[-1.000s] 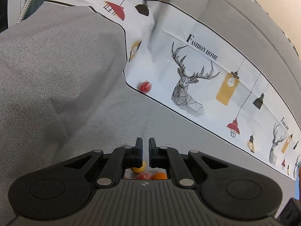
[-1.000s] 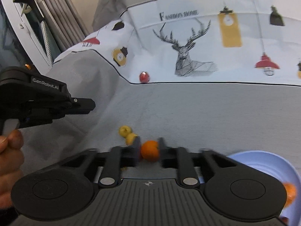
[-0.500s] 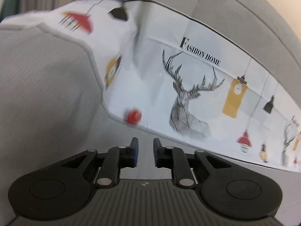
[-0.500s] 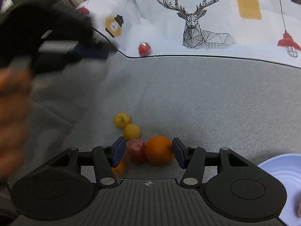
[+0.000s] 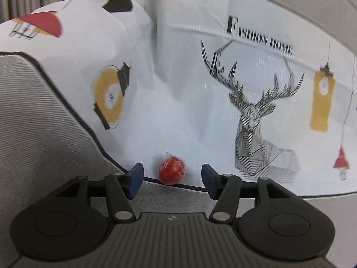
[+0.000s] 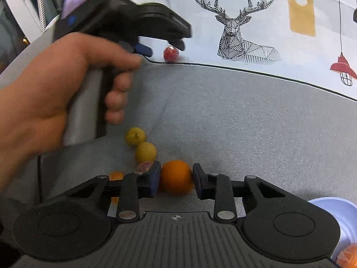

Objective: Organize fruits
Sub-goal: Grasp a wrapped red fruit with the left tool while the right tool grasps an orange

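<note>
Grey woven cloth surface (image 6: 234, 120) below white deer-print sheet (image 5: 189, 102), upper frame; left tongs (image 5: 170, 175) released, opening before small red fruit (image 5: 171, 170); right tongs (image 6: 176, 182) closing, clenched on round orange fruit (image 6: 176, 179).

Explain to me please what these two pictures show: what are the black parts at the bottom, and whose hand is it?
No robot is here. A person holds one hand tool in each hand; each tool ends in a two-finger claw and carries a camera looking along the fingers.

Left tool's picture: the left claw has just been opening and stands open, nothing held, with a red fruit ahead on the deer-print cloth.

Right tool's picture: the right claw has just closed on an orange. Beside it on the grey cloth lie two yellow fruits. The left hand holds the other tool. A pale blue bowl is at the corner.
</note>
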Action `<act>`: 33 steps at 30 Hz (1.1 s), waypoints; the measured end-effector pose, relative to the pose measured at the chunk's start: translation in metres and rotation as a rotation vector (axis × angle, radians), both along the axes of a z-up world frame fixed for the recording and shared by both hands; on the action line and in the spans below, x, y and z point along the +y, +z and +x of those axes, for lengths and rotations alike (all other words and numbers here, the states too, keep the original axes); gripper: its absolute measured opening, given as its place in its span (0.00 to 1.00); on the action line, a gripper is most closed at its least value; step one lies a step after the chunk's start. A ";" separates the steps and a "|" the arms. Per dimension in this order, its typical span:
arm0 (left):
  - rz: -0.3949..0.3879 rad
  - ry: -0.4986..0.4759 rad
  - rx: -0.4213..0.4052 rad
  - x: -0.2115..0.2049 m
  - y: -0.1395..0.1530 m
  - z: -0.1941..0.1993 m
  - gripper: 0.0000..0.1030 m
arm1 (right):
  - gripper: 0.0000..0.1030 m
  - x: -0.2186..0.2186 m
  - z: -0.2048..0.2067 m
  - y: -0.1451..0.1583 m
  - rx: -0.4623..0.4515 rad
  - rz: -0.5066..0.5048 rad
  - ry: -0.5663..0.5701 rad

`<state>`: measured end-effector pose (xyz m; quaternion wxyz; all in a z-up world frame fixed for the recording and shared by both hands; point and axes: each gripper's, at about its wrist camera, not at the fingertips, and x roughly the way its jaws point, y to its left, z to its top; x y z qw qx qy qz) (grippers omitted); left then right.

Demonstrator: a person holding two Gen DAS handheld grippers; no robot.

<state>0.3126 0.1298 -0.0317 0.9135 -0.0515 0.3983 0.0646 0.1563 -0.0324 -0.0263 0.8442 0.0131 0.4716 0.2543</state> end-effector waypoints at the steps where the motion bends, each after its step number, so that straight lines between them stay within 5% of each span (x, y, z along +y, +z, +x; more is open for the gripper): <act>1: 0.018 0.000 0.002 -0.001 -0.002 0.003 0.61 | 0.32 0.000 0.000 0.001 -0.002 -0.003 0.002; 3: 0.027 0.002 -0.001 -0.001 -0.004 0.005 0.59 | 0.32 0.001 0.000 0.001 -0.001 -0.003 0.000; 7: 0.036 -0.015 0.019 -0.004 -0.004 0.007 0.30 | 0.32 0.005 -0.002 0.004 -0.010 -0.015 0.010; 21: -0.080 0.028 0.021 -0.001 0.060 -0.040 0.29 | 0.31 0.001 -0.010 0.027 -0.091 0.018 0.017; 28: -0.161 0.000 -0.035 -0.013 0.122 -0.129 0.29 | 0.31 -0.030 -0.030 0.070 -0.212 0.054 -0.022; 33: -0.208 -0.036 -0.029 -0.031 0.135 -0.195 0.29 | 0.31 -0.071 -0.047 0.121 -0.270 0.088 -0.134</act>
